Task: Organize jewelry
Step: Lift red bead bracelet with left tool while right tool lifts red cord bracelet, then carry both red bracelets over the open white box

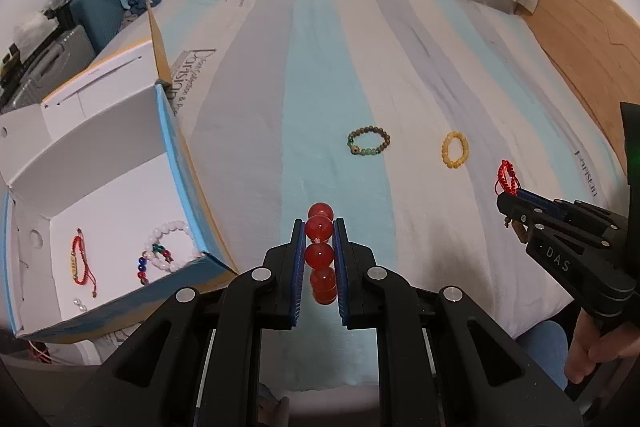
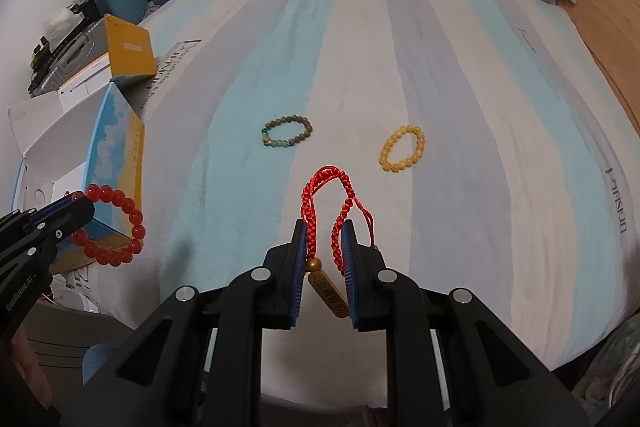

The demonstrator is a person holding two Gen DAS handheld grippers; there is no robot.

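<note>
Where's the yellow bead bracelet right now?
The yellow bead bracelet lies flat on the striped bedspread, right of the brown bead bracelet, beyond the right gripper.

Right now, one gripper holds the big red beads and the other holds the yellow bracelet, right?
Not quite. The left gripper does hold the red beads, but the right gripper holds a red cord bracelet. The right wrist view shows it; the yellow bracelet lies on the bed.
</note>
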